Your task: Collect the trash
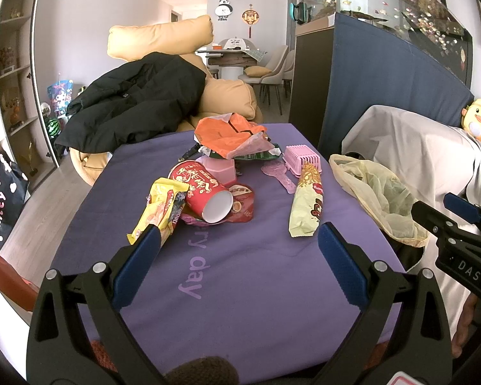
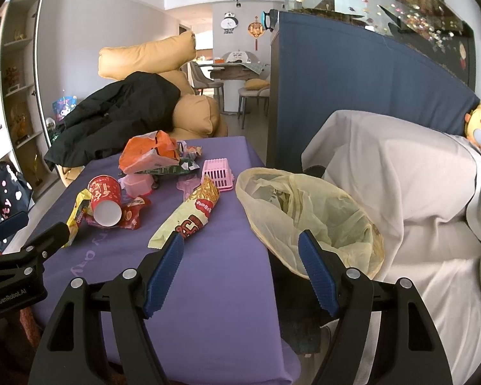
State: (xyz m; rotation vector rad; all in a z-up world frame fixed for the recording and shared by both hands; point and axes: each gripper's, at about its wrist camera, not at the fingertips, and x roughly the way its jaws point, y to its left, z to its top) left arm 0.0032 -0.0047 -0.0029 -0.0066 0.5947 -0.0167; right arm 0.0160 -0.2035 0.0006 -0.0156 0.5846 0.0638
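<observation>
Left hand-held gripper (image 1: pixel 237 243) and right hand-held gripper (image 2: pixel 240 250), jaws apart, empty, above purple bench (image 1: pixel 240 288). Snack wrapper (image 2: pixel 189 215) flat near bag (image 2: pixel 308 211): light, crinkly, slippery; best pinched at crimped end. Cup (image 1: pixel 205 192): crushable.

Bright, even daylight fills the room; shadows are soft. Both fisheye views bend strongly at dark, vignetted edges. Focus stays sharp.

matt purple cloth (image 1: pixel 240 272), glossy wrappers (image 1: pixel 304 205) (crinkled)
</observation>
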